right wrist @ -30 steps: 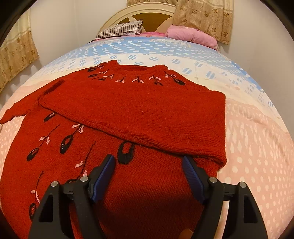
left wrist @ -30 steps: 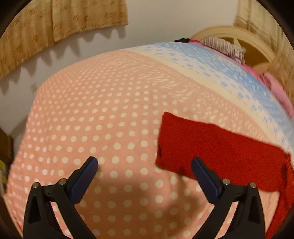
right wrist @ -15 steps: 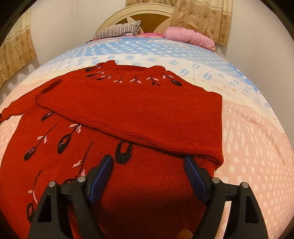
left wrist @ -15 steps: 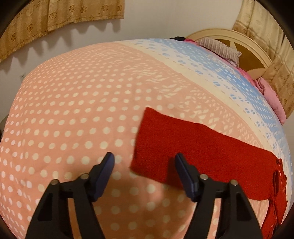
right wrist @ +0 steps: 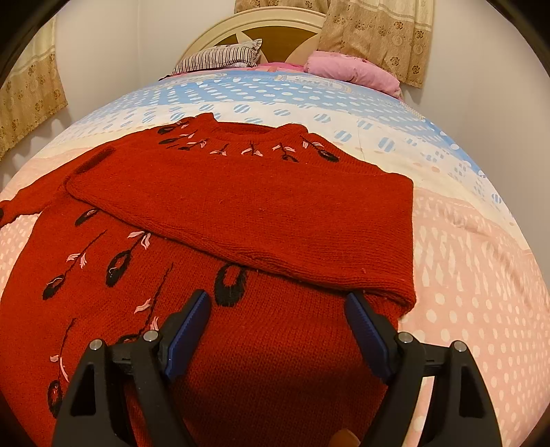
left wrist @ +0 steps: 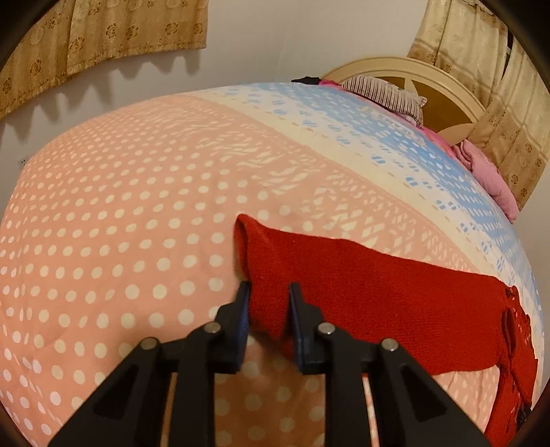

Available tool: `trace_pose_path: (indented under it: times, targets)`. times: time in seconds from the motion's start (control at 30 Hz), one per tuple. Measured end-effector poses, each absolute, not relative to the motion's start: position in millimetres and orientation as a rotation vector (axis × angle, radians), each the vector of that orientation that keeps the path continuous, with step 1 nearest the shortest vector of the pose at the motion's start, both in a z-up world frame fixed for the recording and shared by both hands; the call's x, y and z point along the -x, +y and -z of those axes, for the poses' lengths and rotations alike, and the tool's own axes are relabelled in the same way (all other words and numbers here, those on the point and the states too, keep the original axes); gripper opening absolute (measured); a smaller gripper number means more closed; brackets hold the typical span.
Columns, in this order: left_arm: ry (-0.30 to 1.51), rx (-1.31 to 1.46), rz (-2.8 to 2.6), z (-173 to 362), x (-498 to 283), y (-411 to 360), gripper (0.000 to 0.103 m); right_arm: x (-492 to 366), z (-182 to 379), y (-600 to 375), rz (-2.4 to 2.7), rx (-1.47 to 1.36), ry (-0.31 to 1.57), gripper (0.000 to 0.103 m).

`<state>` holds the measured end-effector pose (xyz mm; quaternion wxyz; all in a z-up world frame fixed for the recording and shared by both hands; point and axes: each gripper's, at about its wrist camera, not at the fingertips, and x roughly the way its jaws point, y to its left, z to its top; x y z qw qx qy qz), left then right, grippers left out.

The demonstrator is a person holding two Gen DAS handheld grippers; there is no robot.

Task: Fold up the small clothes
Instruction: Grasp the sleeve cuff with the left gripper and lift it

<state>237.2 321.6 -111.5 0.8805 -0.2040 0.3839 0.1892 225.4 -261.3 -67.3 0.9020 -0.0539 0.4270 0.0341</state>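
A red knitted sweater with black and pink leaf embroidery lies flat on the bed. Its right sleeve is folded across the chest. The other sleeve stretches out over the pink dotted bedcover. My left gripper is closing on this sleeve's cuff end, and the red knit is bunched and pinched between the blue pads. My right gripper hovers open over the sweater's lower body, just below the folded sleeve's edge, with nothing gripped.
A striped pillow and a pink bundle lie at the cream headboard. Patterned curtains hang on the walls. Bare bedcover spreads to the right of the sweater and left of the outstretched sleeve.
My left gripper moved over the sleeve's cuff end and its jaws went from wide open to pinching the fabric, lifting the cuff edge. The right gripper stayed put.
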Motion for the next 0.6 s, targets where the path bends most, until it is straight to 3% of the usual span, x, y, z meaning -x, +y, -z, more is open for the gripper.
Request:
trace_pose_path:
  times: [0.3, 0.37, 0.6]
  targets:
    - [0.833, 0.442, -0.392, 115, -245, 325, 0.026, -225, 67, -261, -0.067, 0.113, 0.882, 0.082]
    - [0.829, 0.450, -0.344, 113, -246, 324, 0.019, -225, 67, -261, -0.067, 0.115, 0.882, 0.082]
    - [0.766, 0.432, -0.262, 77, -241, 313, 0.017, -225, 67, -261, -0.066, 0.114, 0.881, 0.082]
